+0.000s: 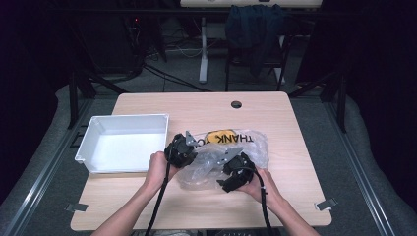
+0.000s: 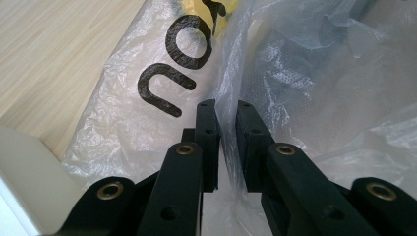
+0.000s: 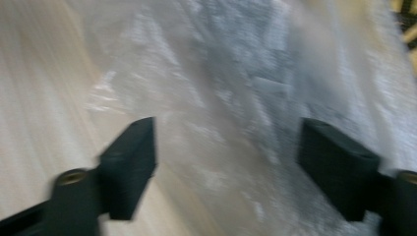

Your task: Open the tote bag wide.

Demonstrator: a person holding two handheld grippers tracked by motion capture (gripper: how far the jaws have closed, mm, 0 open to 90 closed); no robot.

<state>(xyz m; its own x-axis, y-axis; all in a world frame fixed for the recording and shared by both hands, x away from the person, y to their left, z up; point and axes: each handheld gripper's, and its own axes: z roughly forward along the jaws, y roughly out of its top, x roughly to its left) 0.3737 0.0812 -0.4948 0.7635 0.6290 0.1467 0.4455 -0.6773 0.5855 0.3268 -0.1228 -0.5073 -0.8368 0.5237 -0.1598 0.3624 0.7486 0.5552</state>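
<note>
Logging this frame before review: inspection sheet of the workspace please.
Surface: wooden table, cable hole at far edge.
Job's things: clear plastic bag with black lettering, crumpled mid-table.
Clutter: white bin at the left, nothing seen inside.
Grippers: left gripper jaws pinch a fold of the bag; right gripper jaws wide open over the bag, gripping nothing.
Cables: one black cable trails from each gripper.
Surroundings: dark room, chair with dark cloth behind.
</note>
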